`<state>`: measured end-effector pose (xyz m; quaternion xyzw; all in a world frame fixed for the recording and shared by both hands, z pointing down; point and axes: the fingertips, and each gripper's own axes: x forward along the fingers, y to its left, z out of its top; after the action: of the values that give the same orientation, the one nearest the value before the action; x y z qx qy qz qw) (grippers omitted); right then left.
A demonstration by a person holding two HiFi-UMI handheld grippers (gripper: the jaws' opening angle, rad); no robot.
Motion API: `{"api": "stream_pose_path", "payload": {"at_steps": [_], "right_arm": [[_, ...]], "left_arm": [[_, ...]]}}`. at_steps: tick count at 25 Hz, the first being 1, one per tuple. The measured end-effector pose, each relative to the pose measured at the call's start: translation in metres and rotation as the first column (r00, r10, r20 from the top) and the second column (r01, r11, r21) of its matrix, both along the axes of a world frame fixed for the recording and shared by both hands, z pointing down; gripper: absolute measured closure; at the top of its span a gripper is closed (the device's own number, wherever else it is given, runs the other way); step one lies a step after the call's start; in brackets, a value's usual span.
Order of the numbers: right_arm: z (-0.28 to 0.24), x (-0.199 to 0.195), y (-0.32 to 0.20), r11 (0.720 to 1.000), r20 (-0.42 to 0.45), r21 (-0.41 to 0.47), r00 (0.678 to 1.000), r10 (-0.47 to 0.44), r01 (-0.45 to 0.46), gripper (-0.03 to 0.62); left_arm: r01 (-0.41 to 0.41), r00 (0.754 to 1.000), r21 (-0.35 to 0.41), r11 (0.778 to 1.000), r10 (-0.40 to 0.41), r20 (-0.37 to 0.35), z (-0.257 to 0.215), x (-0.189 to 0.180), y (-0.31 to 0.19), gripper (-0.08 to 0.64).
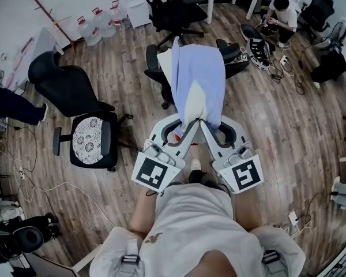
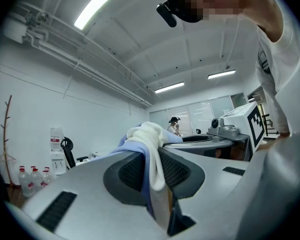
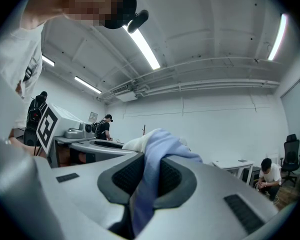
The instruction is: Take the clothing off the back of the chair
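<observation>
While both claws grip it, the light-blue and cream cloth garment (image 1: pixel 199 77) lies with its far end draped over the black swivel office chair (image 1: pixel 154 68). Its near end is drawn off that chair toward the person and gathered into a narrow bunch.

Left claw (image 1: pixel 188 126): closed on the bunch on the person's side of the chair. The left gripper view shows cream and blue fabric pinched between the ribbed black pads (image 2: pixel 130 173).

Right claw (image 1: pixel 204 124): closed on the same bunch, just beside the left claw. The right gripper view shows blue fabric clamped between its jaws.

Both claws point toward the chair, which stands on a wooden plank floor (image 1: pixel 132 100).
</observation>
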<state>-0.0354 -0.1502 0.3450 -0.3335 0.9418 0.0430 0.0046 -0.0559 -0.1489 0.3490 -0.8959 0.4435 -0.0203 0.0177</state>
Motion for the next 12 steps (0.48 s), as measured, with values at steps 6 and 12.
{"api": "stream_pose_path", "payload": {"at_steps": [6, 12], "right_arm": [[-0.004, -0.002, 0.011, 1.000, 0.002, 0.016, 1.000, 0.009, -0.009, 0.529], [-0.006, -0.003, 0.023, 0.999, 0.002, 0.026, 1.000, 0.020, -0.020, 0.529]], "left_arm": [[-0.014, 1.000, 0.016, 1.000, 0.014, 0.007, -0.004, -0.002, 0.011, 0.480], [-0.025, 1.000, 0.022, 0.999, 0.025, 0.005, -0.006, -0.003, 0.023, 0.480]]}}
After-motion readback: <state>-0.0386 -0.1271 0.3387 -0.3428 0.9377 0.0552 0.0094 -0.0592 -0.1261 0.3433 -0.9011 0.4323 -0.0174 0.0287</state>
